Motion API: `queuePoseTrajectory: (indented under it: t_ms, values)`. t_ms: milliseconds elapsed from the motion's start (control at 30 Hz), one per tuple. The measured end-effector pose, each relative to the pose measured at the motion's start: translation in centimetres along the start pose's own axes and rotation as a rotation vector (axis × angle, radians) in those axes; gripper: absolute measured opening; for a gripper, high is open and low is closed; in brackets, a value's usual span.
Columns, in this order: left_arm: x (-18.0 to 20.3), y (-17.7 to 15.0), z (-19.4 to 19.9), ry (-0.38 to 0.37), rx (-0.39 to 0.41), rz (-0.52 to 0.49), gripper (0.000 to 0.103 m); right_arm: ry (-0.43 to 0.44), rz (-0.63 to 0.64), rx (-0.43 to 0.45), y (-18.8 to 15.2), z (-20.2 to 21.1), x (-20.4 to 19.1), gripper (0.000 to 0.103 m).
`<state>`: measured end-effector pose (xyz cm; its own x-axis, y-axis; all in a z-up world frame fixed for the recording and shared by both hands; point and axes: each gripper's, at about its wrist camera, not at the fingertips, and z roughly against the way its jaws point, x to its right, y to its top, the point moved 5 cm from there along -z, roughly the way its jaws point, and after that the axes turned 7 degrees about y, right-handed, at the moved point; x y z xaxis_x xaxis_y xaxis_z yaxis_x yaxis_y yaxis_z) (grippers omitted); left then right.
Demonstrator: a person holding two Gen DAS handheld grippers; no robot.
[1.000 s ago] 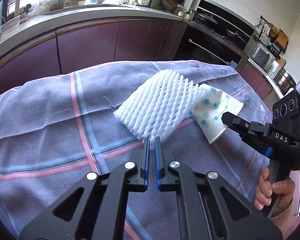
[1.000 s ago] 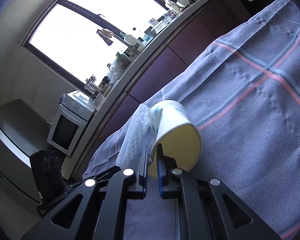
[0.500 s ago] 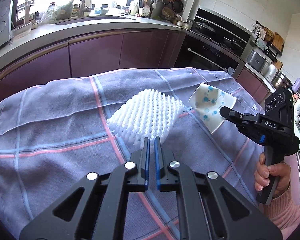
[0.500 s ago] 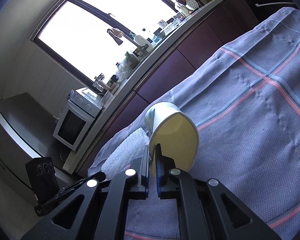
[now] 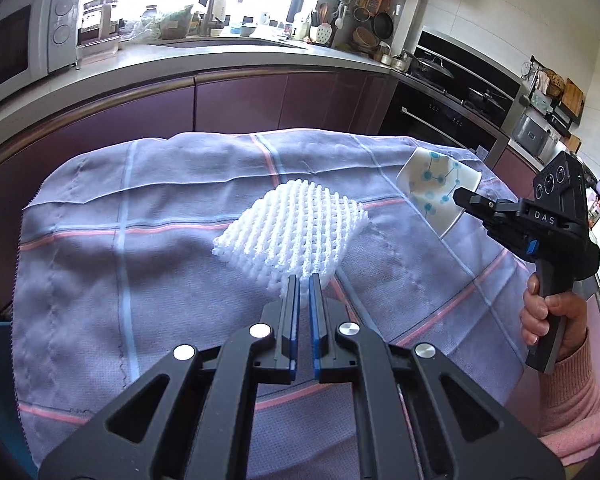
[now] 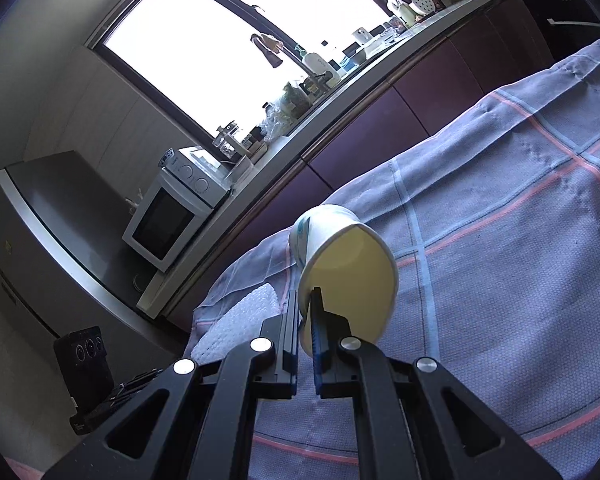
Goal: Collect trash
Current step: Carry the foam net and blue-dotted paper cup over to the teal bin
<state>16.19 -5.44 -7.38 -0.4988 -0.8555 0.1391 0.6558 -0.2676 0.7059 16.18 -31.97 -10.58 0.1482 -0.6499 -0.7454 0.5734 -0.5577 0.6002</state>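
Both pieces of trash are up off the checked tablecloth (image 5: pixel 148 280). Left hand-held gripper (image 5: pixel 304 284) pinches the white foam fruit net (image 5: pixel 292 232) by its near corner. To the net's right, the right hand-held gripper (image 6: pixel 308 300) clamps the paper cup (image 6: pixel 348 276) by its rim, ready to carry.

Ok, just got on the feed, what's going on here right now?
A person is clearing trash off a table covered with a purple plaid cloth, a handheld gripper in each hand. The left gripper is shut on the edge of a white foam fruit net. The right gripper is shut on the rim of a paper cup with blue dots, held off the cloth with its opening towards the camera. No bin shows clearly in either view.
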Motion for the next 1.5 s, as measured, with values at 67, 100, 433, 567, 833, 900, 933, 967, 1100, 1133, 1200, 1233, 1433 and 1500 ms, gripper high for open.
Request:
queuePoseTrajectory:
  t_ms: [67,100,433,567,833,900,933,967,1100,1133,1200,1233,1433,1500]
  values:
    - [-0.5,-0.1,0.9,0.013,0.014,0.009,0.005,0.014,0.012,-0.016,-0.3,-0.6,-0.9,0.005]
    - [-0.8,-0.2,1.4,0.023,0.022,0.012,0.005,0.02,0.017,-0.023,-0.5,-0.9,-1.3,0.005]
    - [-3.6,-1.3,6.1,0.081,0.083,0.059,0.005,0.093,0.086,-0.09,-2.4,-3.4,-6.0,0.005]
    - [-5.0,-2.1,7.6,0.105,0.101,0.081,0.005,0.117,0.11,-0.113,-3.2,-4.2,-7.7,0.005]
    - [-7.6,-3.5,10.5,0.151,0.129,0.121,0.005,0.161,0.144,-0.169,-4.7,-6.1,-10.2,0.005]
    - [-8.3,-3.8,11.1,0.159,0.136,0.129,0.005,0.173,0.154,-0.181,-5.1,-6.5,-10.8,0.005]
    - [-8.5,-3.9,11.5,0.164,0.139,0.134,0.005,0.178,0.158,-0.187,-5.3,-6.8,-11.3,0.005]
    - [-8.8,-4.1,11.8,0.168,0.142,0.138,0.005,0.183,0.164,-0.193,-5.4,-7.0,-11.6,0.005]
    - [-9.7,-4.6,12.9,0.189,0.156,0.151,0.005,0.204,0.179,-0.218,-6.1,-7.9,-12.8,0.005]
    - [-9.9,-4.7,13.2,0.193,0.159,0.153,0.005,0.209,0.183,-0.223,-6.3,-7.9,-13.0,0.005]
    - [-10.3,-4.9,13.7,0.204,0.163,0.157,0.005,0.218,0.189,-0.235,-6.6,-8.3,-13.6,0.005]
    - [-10.5,-5.0,13.9,0.209,0.166,0.158,0.005,0.224,0.191,-0.241,-6.8,-8.5,-13.8,0.005]
    - [-11.6,-5.7,15.1,0.229,0.174,0.173,0.005,0.245,0.206,-0.277,-7.7,-9.8,-15.1,0.005]
    - [-11.9,-6.0,15.3,0.235,0.174,0.179,0.005,0.249,0.209,-0.29,-8.0,-10.3,-15.4,0.003]
